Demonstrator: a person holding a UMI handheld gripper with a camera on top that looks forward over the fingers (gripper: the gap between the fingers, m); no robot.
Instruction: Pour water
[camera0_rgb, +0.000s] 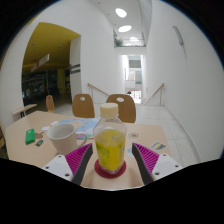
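A clear plastic bottle (110, 142) with a white cap and yellow liquid stands upright on a round red coaster (111, 171) on the pale table (160, 128). My gripper (112, 166) is open. The bottle stands between the fingers, with a gap at each side. The magenta pads (80, 158) flank it left and right. A white mug (62, 135) stands on the table to the left of the bottle, just beyond the left finger.
A small green object (30, 134) lies on the table left of the mug. Two wooden chairs (121, 107) stand at the table's far side. Beyond them is a bright hallway with white walls and a yellow wall on the left.
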